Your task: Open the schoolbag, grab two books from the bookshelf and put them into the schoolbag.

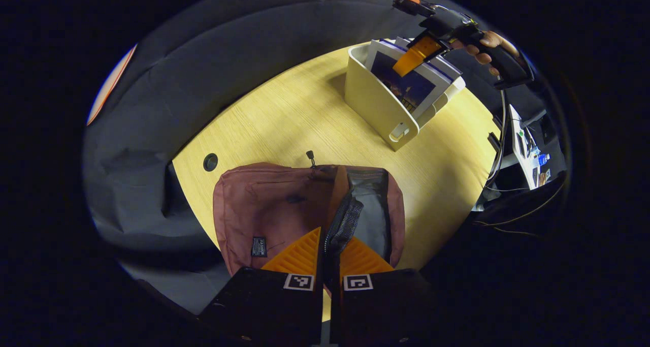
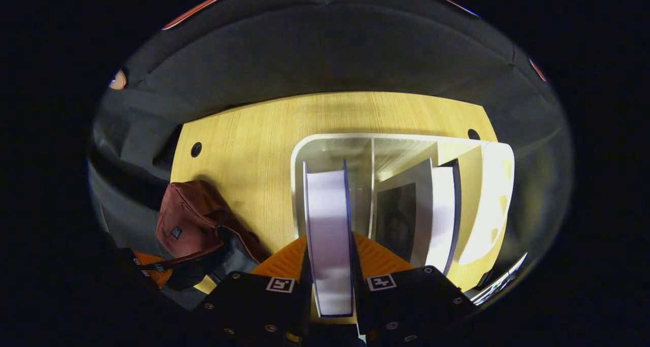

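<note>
Wooden table (image 1: pixel 284 118) bearing, far right, a cream bookshelf (image 2: pixel 495 184) and, near, the maroon schoolbag (image 1: pixel 264 204), mouth kept agape by left gripper (image 1: pixel 331 245) pinching its zipper edge (image 1: pixel 344 225), ready for the book (image 2: pixel 329 235) clamped upright in right gripper (image 2: pixel 330 258).

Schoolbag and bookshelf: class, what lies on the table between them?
Bare table between schoolbag and bookshelf, in the left gripper view.

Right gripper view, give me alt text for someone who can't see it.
The right gripper is shut on a white-paged book standing in the left compartment of a white bookshelf on a wooden table. Another book leans in the next compartment. A maroon schoolbag lies lower left.
</note>
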`<state>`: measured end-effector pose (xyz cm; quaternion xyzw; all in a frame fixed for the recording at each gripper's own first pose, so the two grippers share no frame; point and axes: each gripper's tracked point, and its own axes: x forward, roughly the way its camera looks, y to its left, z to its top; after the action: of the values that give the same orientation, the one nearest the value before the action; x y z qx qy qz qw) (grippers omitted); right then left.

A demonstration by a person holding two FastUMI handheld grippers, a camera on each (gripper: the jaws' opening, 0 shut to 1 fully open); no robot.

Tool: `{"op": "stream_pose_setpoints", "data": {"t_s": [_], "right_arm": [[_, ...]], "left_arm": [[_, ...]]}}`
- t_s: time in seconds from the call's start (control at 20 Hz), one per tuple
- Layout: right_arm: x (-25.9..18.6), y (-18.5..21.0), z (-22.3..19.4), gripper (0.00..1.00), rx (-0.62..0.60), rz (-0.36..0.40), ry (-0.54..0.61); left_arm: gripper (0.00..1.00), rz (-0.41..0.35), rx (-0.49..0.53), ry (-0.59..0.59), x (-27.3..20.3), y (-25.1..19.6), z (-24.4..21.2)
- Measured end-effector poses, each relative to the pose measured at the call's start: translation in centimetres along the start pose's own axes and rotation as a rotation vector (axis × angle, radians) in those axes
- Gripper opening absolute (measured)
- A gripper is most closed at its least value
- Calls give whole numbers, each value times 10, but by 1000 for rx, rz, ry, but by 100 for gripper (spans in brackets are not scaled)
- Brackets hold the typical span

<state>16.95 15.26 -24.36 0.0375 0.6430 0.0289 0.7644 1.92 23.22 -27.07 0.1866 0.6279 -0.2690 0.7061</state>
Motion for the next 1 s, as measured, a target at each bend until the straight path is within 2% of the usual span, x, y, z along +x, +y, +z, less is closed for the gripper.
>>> {"op": "stream_pose_setpoints", "data": {"t_s": [0.1,0.15,0.2,0.55,1.0], "right_arm": [[-4,-3,-3,35,21,-5,9],[-9,-3,-3,27,24,1,6],[-11,-5,-4,34,29,6,-3],[-85,-9,-13,33,55,100,-104],[-182,-6,-61,32,82,230,-271]], "left_arm": [[7,-6,1,3,-3,-2,-1],[7,-7,2,6,-3,-3,0],[7,-6,0,9,-3,-2,-1],[7,-14,18,9,-2,-7,3],[7,-40,46,2,-2,-15,3]]}}
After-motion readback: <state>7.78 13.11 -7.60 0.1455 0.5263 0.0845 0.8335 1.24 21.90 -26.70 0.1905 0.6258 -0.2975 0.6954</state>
